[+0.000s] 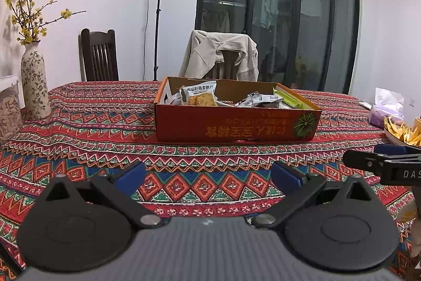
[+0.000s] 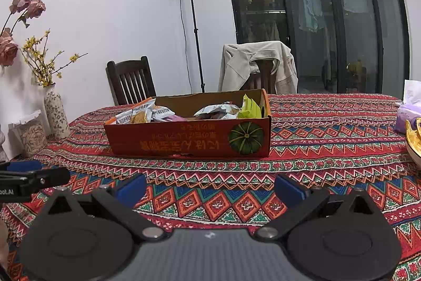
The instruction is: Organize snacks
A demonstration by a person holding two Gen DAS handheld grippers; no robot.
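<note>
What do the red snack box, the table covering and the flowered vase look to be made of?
Red snack box: likely printed cardboard; the inner walls are plain brown and the front shows a matte print.
Table covering: apparently woven or printed fabric; it drapes softly and is matte.
Flowered vase: probably glazed ceramic, going by its smooth painted surface with a slight sheen.

Inventory, by count:
- Box [image 1: 236, 123], centre frame: 1, holding several snack packets [image 1: 201, 95]; exact number unclear.
- Grippers: 2, left [image 1: 208, 177] and right [image 2: 210, 187], each with spread blue pads.
- Chairs: 2, one bare [image 1: 98, 55], one under a jacket [image 1: 221, 54].
- Vase [image 1: 34, 86], left edge: 1.
- Lamp stand [image 1: 159, 4]: 1.
- Jar [image 1: 9, 107], far left: 1.
- Bowl [image 1: 402, 132], right edge: 1.
</note>
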